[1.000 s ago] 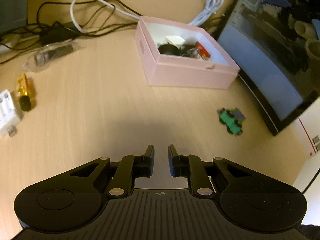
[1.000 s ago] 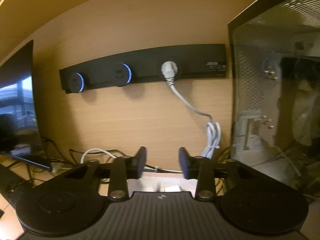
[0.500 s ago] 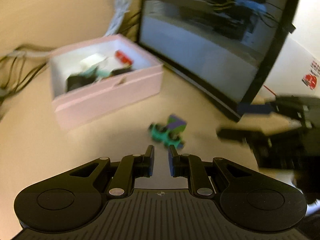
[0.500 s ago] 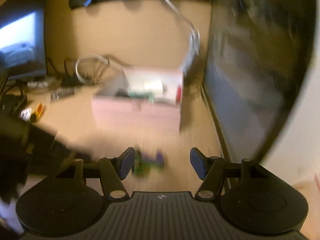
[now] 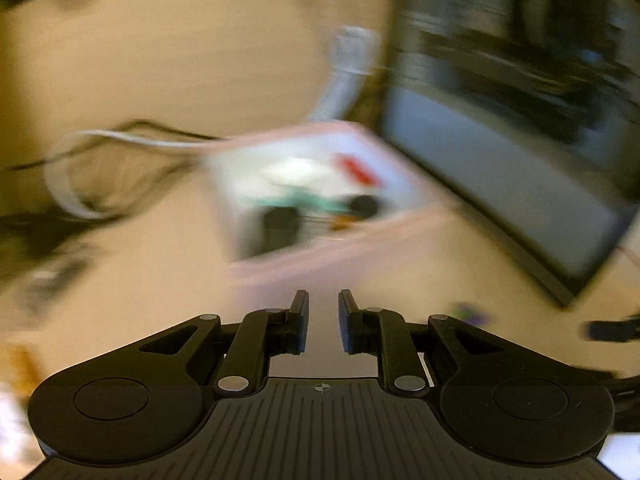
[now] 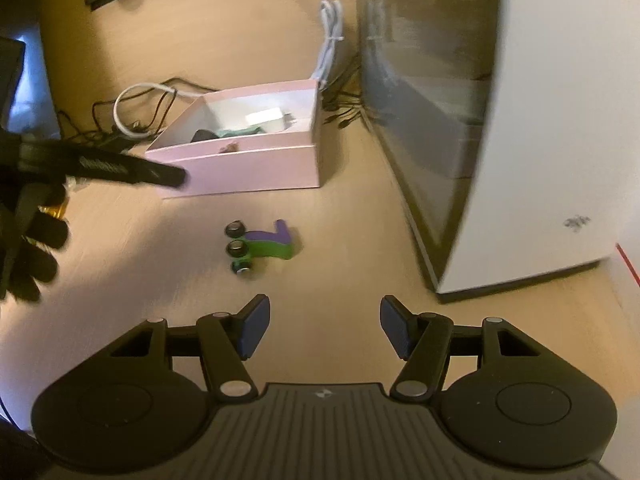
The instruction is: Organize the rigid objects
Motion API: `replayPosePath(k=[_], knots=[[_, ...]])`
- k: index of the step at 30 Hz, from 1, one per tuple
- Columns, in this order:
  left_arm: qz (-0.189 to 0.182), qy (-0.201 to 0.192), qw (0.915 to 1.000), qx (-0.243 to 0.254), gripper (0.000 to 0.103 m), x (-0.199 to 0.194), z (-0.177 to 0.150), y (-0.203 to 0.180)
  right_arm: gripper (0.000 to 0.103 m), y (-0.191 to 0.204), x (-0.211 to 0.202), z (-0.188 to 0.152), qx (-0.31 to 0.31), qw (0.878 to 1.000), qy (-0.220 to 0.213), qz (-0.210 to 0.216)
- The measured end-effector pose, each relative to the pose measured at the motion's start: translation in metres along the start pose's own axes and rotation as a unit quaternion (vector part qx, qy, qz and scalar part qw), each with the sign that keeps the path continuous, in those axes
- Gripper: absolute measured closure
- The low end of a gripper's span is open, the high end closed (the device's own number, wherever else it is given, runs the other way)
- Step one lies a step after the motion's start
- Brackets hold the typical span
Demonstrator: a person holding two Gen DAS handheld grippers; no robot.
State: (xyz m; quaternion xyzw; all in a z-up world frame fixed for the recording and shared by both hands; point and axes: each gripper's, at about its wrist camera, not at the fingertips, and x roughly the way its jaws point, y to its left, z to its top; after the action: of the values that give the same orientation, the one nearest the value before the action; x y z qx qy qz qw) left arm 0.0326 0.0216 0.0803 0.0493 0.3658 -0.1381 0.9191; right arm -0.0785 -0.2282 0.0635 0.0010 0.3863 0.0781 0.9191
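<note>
Left tongs (image 5: 323,322): I see them nearly closed, empty.
Right tongs (image 6: 325,328): I see them wide apart, empty.
Toy car (image 6: 260,246): green and purple, near pink box (image 6: 256,168).
Writing: none I can read.

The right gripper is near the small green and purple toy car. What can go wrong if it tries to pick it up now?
1. The toy car lies tipped, wheels sideways, ahead of the open right gripper; the pads may nudge it away.
2. The left gripper reaches across near the pink box, so the two may collide there.
</note>
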Motion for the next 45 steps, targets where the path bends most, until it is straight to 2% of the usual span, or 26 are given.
replayPosePath(k=[3,7,10,13,15,16,19,21,25,32,34,37,41,45], knots=[[0.078,0.003,0.9966,-0.029,0.084,-0.010,-0.003,0.059,0.041,0.011,-0.001,0.004,-0.015,1.000,-0.005,0.004],[0.169,0.023,0.9788,-0.113,0.084,-0.029,-0.021,0.131,0.041,0.021,0.004,0.006,-0.012,1.000,0.006,0.004],[0.184,0.028,0.9705,-0.153,0.084,-0.033,-0.031,0.160,0.041,0.031,0.015,0.006,-0.014,1.000,0.025,0.006],[0.187,0.034,0.9682,-0.162,0.084,-0.024,-0.033,0.170,0.041,0.046,0.021,0.010,-0.030,0.999,0.032,0.008],[0.201,0.045,0.9640,-0.168,0.084,-0.016,-0.036,0.173,0.041,0.056,0.019,0.014,-0.045,0.999,0.027,0.012],[0.210,0.039,0.9630,-0.165,0.083,-0.013,-0.038,0.173,0.041,0.060,0.019,0.015,-0.051,0.998,0.025,0.012],[0.207,0.050,0.9624,-0.169,0.069,-0.005,-0.041,0.175,0.041,0.067,0.017,0.016,-0.058,0.998,0.023,0.008],[0.211,0.063,0.9611,-0.167,0.068,0.000,-0.045,0.177,0.041,0.067,0.016,0.014,-0.056,0.998,0.028,0.003],[0.189,0.069,0.9626,-0.182,0.070,0.001,-0.054,0.173,0.041,0.060,0.015,0.009,-0.041,0.998,0.035,-0.013],[0.096,0.060,0.9830,-0.144,0.071,-0.007,-0.050,0.123,0.041,0.053,0.017,0.004,-0.026,0.998,0.043,-0.027],[0.057,0.063,0.9870,-0.136,0.071,-0.009,-0.050,0.103,0.041,0.053,0.018,0.003,-0.026,0.998,0.043,-0.026],[0.004,0.069,0.9928,-0.098,0.071,-0.011,-0.050,0.064,0.041,0.055,0.021,0.002,-0.026,0.998,0.045,-0.026],[-0.045,0.076,0.9937,-0.069,0.071,-0.011,-0.049,0.023,0.041,0.056,0.023,0.003,-0.027,0.998,0.044,-0.025],[-0.053,0.090,0.9926,-0.061,0.070,-0.008,-0.052,0.001,0.041,0.056,0.022,0.001,-0.026,0.999,0.042,-0.021]])
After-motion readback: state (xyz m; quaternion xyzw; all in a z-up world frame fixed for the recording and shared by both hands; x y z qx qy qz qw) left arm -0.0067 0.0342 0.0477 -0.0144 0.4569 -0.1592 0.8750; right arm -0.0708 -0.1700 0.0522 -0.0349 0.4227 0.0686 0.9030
